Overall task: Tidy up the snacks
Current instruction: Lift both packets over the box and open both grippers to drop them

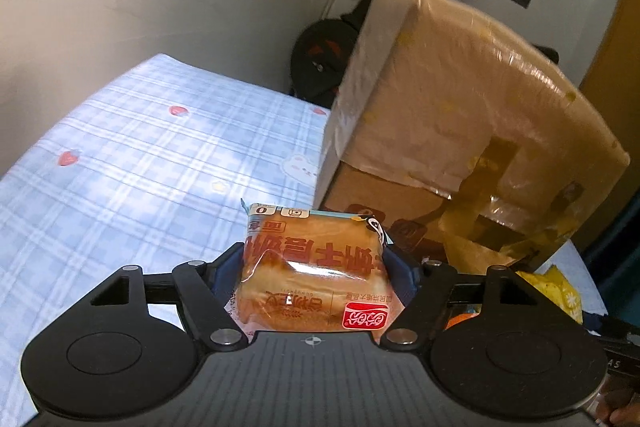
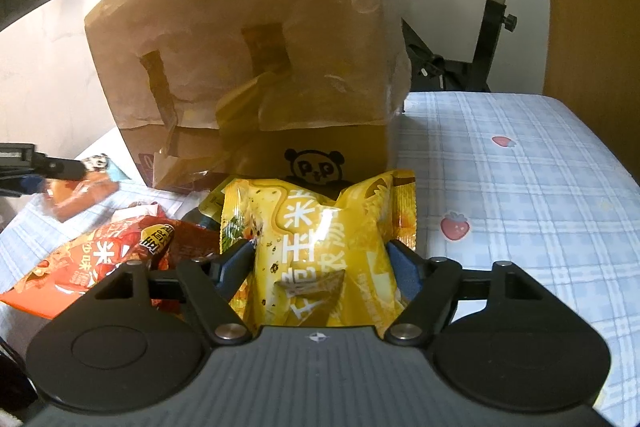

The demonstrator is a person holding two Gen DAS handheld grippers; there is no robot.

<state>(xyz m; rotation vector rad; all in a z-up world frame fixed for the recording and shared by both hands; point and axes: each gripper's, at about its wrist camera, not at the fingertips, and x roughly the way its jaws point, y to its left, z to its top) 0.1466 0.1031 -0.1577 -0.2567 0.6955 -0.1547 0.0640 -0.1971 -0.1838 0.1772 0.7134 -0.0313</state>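
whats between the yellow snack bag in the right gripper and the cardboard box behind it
Nothing: in the right wrist view the yellow snack bag held by the right gripper reaches up against the cardboard box front, overlapping its panda logo.

The bread packet [image 1: 314, 281] between the left hand-held gripper's fingers carries upside-down Chinese print, a red logo and a "0". Ahead of the right hand-held gripper, the cardboard box [image 2: 256, 67] shows a panda marked "P P"; the yellow snack bag [image 2: 320, 251] bears white Chinese characters.
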